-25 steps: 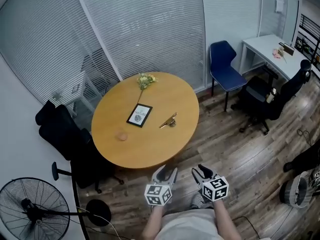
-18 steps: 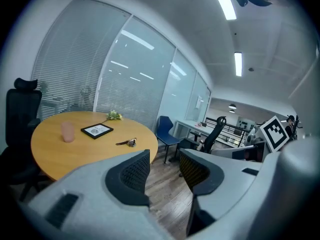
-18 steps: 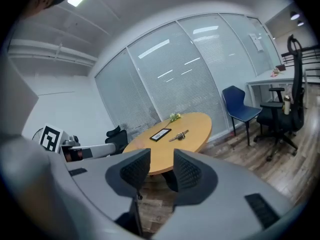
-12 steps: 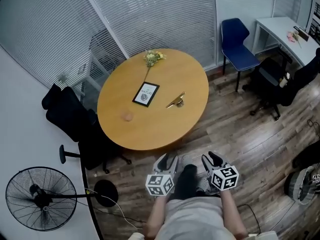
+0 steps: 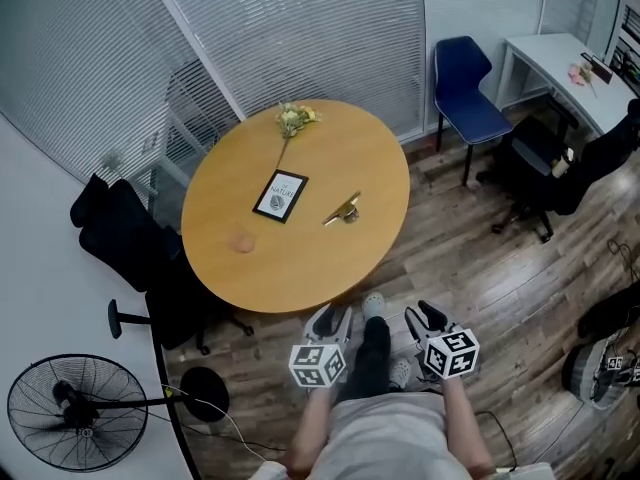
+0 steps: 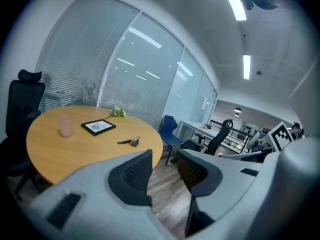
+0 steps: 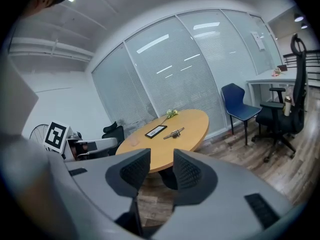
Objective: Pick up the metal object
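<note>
Left gripper (image 5: 331, 318), jaws just closing slightly, and right gripper (image 5: 422, 318) both gape empty, well short of metal object (image 5: 341, 211) on table (image 5: 300, 273).

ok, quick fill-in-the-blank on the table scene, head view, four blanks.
In the head view, the brass-coloured metal object lies just ____ of the black-framed picture.
Both rest on the oval table, whose top is ____.
The plastic chair beside the white desk is ____.
The pale pink cup stands on the picture's ____ side.
Missing words: right; wooden; blue; left.
</note>
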`<state>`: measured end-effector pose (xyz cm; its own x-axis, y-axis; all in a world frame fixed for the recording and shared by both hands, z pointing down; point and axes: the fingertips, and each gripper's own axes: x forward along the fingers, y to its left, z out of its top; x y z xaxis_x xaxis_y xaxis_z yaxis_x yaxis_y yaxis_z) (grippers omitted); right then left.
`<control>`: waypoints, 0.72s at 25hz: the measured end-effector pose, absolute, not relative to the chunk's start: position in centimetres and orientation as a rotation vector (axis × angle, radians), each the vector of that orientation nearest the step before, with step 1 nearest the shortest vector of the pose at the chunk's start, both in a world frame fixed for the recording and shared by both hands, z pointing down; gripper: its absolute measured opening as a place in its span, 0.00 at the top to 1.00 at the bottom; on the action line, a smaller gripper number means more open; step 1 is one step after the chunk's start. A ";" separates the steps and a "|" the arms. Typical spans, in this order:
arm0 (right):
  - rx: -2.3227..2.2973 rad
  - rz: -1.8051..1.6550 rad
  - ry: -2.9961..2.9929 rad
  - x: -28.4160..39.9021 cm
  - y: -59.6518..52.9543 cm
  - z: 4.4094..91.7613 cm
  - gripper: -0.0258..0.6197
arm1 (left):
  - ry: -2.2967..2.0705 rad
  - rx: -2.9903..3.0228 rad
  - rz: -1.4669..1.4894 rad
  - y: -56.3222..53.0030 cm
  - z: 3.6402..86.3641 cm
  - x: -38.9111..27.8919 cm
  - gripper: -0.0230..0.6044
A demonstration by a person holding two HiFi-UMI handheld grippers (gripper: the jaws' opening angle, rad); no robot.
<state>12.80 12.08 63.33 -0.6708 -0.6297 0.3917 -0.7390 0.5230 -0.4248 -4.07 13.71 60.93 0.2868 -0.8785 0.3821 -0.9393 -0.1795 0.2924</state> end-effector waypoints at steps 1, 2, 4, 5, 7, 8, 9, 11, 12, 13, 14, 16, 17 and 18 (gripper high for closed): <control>1.164 0.848 -2.567 12.6 11.7 63.4 0.74 | -1.618 2.096 0.171 13.2 61.1 -4.0 0.72; 1.160 0.834 -2.561 12.5 11.2 63.6 0.74 | -1.608 2.099 0.172 12.6 61.3 -3.9 0.72; 1.158 0.798 -2.545 12.4 9.9 63.8 0.74 | -1.587 2.102 0.182 11.3 61.9 -3.7 0.72; 1.161 0.790 -2.539 12.5 9.1 63.9 0.74 | -1.579 2.102 0.189 10.5 62.1 -3.8 0.72; 1.176 0.799 -2.531 12.6 7.3 63.9 0.74 | -1.573 2.103 0.193 8.7 62.2 -4.2 0.72; 1.184 0.805 -2.529 12.6 6.3 63.7 0.74 | -1.575 2.104 0.187 7.6 61.9 -4.5 0.72; 1.191 0.809 -2.527 12.5 5.3 63.6 0.74 | -1.579 2.105 0.180 6.5 61.7 -4.9 0.72; 1.194 0.815 -2.523 12.1 3.2 63.6 0.74 | -1.586 2.105 0.175 4.1 61.4 -5.5 0.72; 1.190 0.819 -2.520 11.7 2.1 63.7 0.74 | -1.585 2.105 0.178 3.0 61.4 -5.8 0.72; 1.183 0.822 -2.517 11.3 1.0 63.7 0.74 | -1.582 2.103 0.183 1.8 61.4 -6.0 0.72; 1.173 0.823 -2.515 10.8 -0.1 63.7 0.74 | -1.579 2.100 0.188 0.5 61.5 -6.3 0.72; 1.156 0.818 -2.515 9.8 -2.4 63.5 0.74 | -1.573 2.092 0.194 -2.0 61.6 -6.9 0.72; 1.153 0.816 -2.516 9.3 -3.6 63.4 0.74 | -1.572 2.090 0.198 -3.3 61.5 -7.3 0.72; 1.153 0.815 -2.517 8.9 -4.7 63.2 0.75 | -1.571 2.091 0.204 -4.6 61.4 -7.7 0.72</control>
<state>8.88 -4.73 63.22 -0.6534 -0.6141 0.4428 -0.7570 0.5289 -0.3836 -7.73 -4.59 61.40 0.3183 -0.8537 0.4121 -0.9306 -0.1986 0.3075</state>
